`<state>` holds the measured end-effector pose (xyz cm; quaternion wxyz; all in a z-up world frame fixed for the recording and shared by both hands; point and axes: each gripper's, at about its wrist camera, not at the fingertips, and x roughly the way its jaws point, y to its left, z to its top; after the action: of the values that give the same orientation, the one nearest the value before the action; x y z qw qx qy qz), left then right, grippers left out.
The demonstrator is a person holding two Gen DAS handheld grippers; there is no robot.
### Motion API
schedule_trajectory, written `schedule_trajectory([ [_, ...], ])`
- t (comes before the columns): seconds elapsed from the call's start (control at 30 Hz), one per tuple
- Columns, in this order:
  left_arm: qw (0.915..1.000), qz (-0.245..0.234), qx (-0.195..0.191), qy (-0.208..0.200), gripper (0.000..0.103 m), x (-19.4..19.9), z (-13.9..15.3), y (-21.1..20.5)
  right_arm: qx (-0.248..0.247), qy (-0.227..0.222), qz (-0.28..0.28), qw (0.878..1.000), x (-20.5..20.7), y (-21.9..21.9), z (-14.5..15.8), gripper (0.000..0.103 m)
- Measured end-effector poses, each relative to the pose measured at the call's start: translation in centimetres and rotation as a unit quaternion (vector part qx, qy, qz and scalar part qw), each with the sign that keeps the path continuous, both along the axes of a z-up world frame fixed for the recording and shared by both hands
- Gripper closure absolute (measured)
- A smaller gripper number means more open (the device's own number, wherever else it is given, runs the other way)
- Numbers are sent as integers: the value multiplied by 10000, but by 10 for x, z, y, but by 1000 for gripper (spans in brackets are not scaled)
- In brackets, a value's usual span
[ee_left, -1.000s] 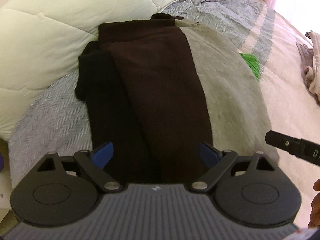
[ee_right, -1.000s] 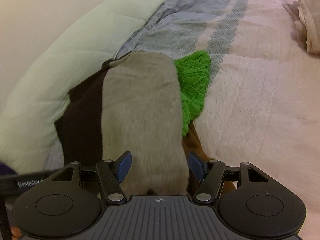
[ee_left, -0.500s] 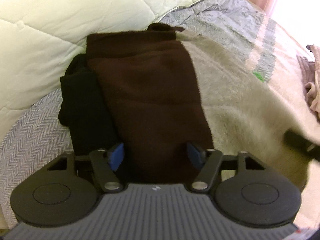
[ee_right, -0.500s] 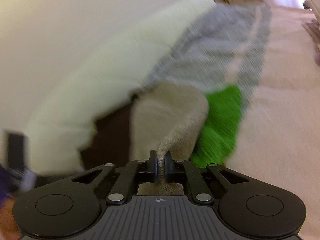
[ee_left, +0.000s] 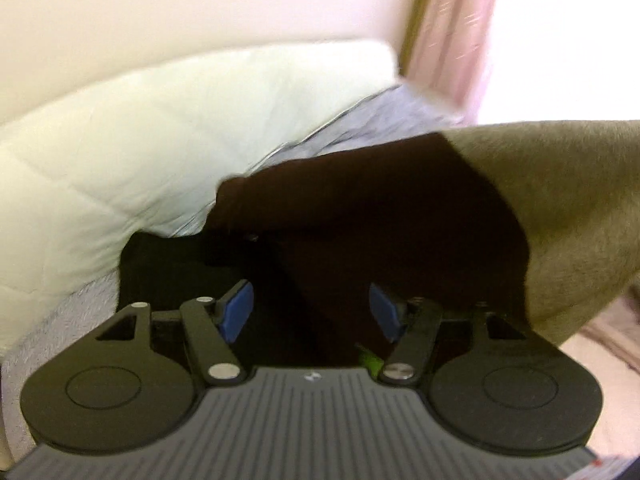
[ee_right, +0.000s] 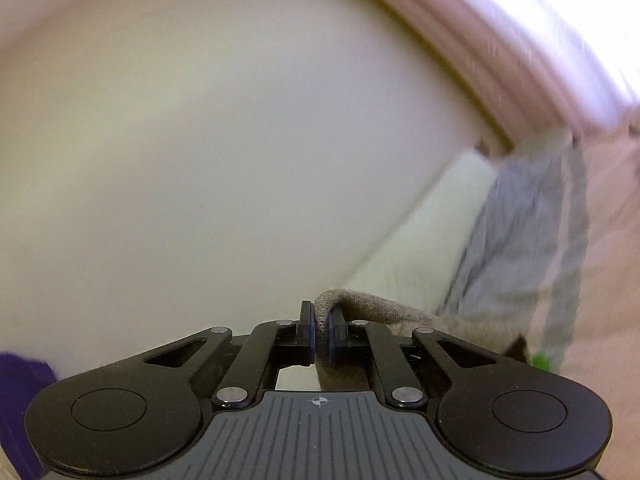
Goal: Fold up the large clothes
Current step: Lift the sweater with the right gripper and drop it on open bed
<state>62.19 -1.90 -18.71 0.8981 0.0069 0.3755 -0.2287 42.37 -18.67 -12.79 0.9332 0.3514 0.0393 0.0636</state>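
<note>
Only the right view shows the right tool [ee_right: 319, 334] pinching the garment [ee_right: 360, 304].

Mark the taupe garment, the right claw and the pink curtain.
taupe garment [ee_right: 340, 300]: right wrist view, fold pinched between the pads.
right claw [ee_right: 319, 334]: right wrist view, midway between its fingertips.
pink curtain [ee_left: 456, 28]: left wrist view, hanging panel beside the window.

Lifted garment [ee_left: 400, 220] blocks the left tool [ee_left: 312, 312]; bare wall [ee_right: 220, 140] faces the right.
</note>
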Motion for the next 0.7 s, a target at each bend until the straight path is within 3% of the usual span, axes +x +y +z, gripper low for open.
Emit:
schedule_trajectory([
  [0.2, 9965, -769, -224, -239, 43, -84, 58, -38, -261, -561, -841, 9945, -115, -38, 83, 101],
  [0.43, 9792, -1994, -285, -236, 41, -213, 100, -102, -822, -601, -2016, 9742, -268, -79, 162, 100],
  [0.5, 9720, -2321, -329, -169, 38, -254, 107, -121, -1014, -151, -2296, 9679, -307, -89, 180, 99],
  [0.6, 9624, -2703, -253, -66, 34, -316, 107, -145, -1319, 1490, -2366, 9510, -348, -106, 189, 87],
  [0.67, 9551, -2958, -149, 13, 34, -357, 103, -158, -1370, 2016, -2481, 9376, -388, -110, 178, 59],
  [0.7, 9511, -3086, -110, 66, 33, -378, 101, -162, -1336, 2195, -2505, 9334, -411, -110, 171, 56],
])
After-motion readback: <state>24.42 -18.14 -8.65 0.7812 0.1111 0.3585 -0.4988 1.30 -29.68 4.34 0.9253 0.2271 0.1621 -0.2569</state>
